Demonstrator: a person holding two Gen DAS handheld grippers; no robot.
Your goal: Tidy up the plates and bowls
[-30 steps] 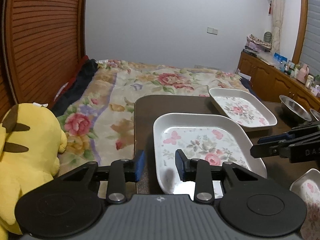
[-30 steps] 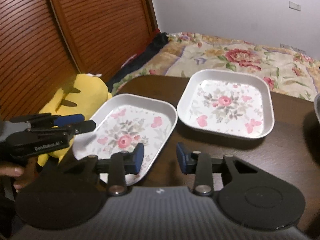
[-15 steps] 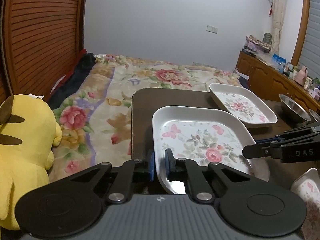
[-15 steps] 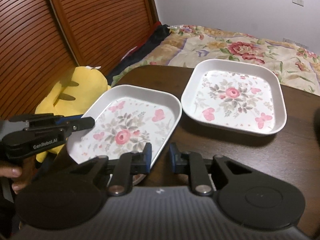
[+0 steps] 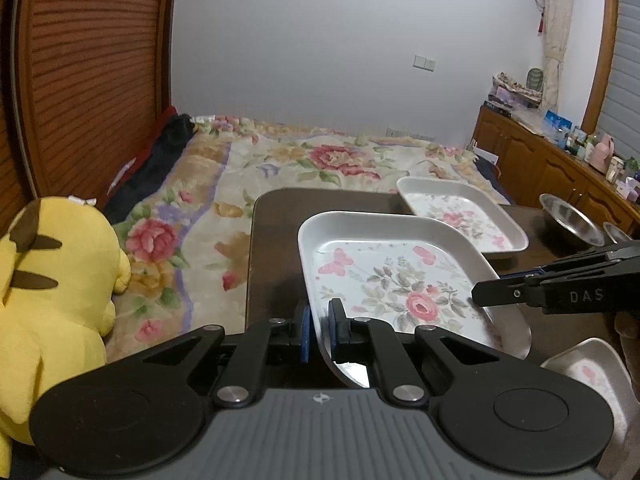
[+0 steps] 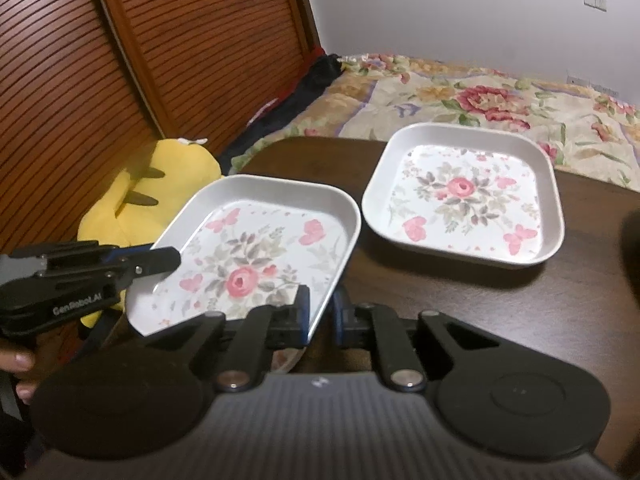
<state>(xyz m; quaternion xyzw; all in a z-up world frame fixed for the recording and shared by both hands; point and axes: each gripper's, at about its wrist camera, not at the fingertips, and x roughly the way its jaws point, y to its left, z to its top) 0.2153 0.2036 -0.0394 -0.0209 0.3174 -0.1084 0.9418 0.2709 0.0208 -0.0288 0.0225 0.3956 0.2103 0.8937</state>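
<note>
Left gripper (image 5: 319, 330) and right gripper (image 6: 319, 314) both clamped, angled downward

We see small floral white dish (image 5: 592, 372) cut off at 4 o'clock; clutter on wooden sideboard (image 5: 560, 160) too small to identify.

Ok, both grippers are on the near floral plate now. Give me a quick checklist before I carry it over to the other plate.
1. Left gripper shut on the near floral plate rim: ok.
2. Right gripper shut on the same plate's rim at the opposite edge: ok.
3. Plate clear of the table: cannot tell; the near end looks raised, the far end is unclear.
4. Far floral plate empty, flat on the table, ready to receive: ok.
5. Nothing lying between the two plates: ok.
6. Steel bowl and small dish on the right, apart from the held plate: ok.
</note>
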